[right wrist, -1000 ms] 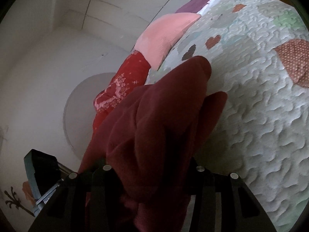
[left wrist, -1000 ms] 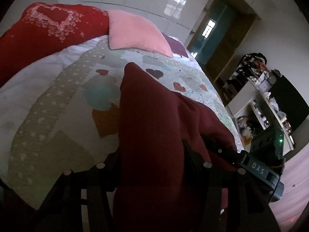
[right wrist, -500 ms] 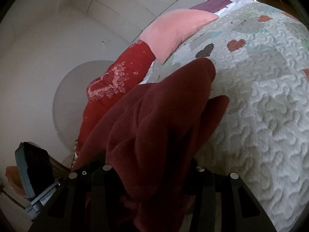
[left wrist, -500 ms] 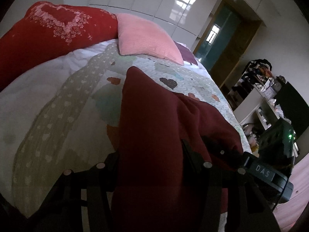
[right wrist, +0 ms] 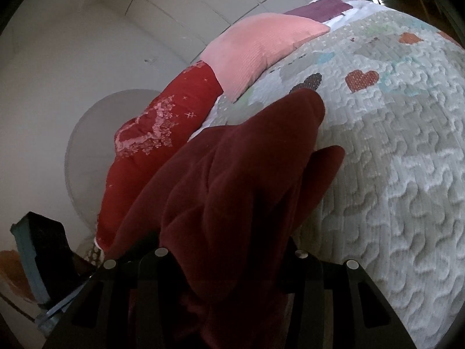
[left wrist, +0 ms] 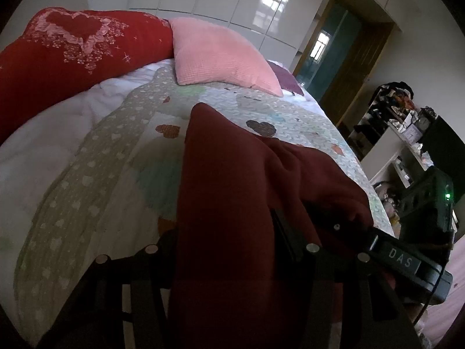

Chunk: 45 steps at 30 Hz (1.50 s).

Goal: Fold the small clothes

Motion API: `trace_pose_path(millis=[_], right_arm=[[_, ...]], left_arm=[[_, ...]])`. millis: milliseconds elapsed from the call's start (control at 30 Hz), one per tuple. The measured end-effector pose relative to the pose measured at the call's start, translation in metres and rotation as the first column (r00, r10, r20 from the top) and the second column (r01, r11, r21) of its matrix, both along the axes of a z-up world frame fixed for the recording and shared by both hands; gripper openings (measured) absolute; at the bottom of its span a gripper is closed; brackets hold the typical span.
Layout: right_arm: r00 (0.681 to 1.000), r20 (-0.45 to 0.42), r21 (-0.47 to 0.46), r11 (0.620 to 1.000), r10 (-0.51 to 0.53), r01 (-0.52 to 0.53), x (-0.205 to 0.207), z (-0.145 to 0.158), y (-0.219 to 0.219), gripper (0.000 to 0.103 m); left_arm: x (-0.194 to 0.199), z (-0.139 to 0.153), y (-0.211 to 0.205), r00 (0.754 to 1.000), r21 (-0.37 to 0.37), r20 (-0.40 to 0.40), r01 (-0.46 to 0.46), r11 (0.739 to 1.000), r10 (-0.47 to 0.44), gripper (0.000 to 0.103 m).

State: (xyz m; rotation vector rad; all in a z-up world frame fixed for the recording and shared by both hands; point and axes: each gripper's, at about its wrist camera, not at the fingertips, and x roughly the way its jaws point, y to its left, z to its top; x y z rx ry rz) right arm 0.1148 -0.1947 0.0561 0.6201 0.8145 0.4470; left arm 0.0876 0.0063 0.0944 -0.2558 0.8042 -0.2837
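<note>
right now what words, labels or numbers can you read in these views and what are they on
"DAS": white letters on a small dark label on the right gripper, seen in the left wrist view.
Items on the white shelf unit at the far right: too small and blurred to read.
Right wrist view: no readable text.

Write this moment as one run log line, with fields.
stage: carrying | left hand-held gripper: shut on dark red garment | right hand-held gripper: shut on same garment | surface: quilted bedspread
</note>
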Motion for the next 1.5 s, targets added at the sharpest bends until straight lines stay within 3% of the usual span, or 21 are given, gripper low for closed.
trace_pose_path(millis=[600, 800, 967, 1200, 1367, 1500], right_arm=[[1.000, -0.013, -0.069, 0.998, -0.006, 0.005, 0.030, -0.022, -0.006, 0.047], [0.999, -0.033, -0.050, 0.999, -0.010, 0.008, 0.031, -0.034, -0.011, 0.048], [1.000, -0.026, -0.102, 0.995, -0.008, 0.005, 0.028, -0.034, -0.009, 0.054], [1.000, -0.012, -0.191, 0.982, -0.007, 0.005, 0.017, -0.016, -0.004, 0.058], [0.999, 0.044, -0.286, 0.958, -0.005, 0.018, 0.003, 0.012, 0.004, 0.058], [0.993, 0.117, -0.369, 0.928, -0.012, 0.055, -0.005, 0.033, 0.011, 0.067]], left_arm=[[0.026, -0.027, -0.016, 0.999, 0.055, -0.029, 0.028, 0.998, -0.026, 0.054], [0.028, -0.034, -0.013, 0.998, 0.052, -0.055, 0.007, 0.999, -0.004, 0.064], [0.022, -0.040, -0.002, 0.996, 0.028, -0.086, -0.020, 0.999, 0.022, 0.066], [0.007, -0.036, 0.021, 0.992, -0.024, -0.110, -0.068, 0.997, 0.065, 0.066], [-0.006, -0.040, 0.041, 0.985, -0.094, -0.144, -0.106, 0.990, 0.092, 0.067], [-0.013, -0.043, 0.042, 0.984, -0.105, -0.154, -0.107, 0.989, 0.090, 0.067]])
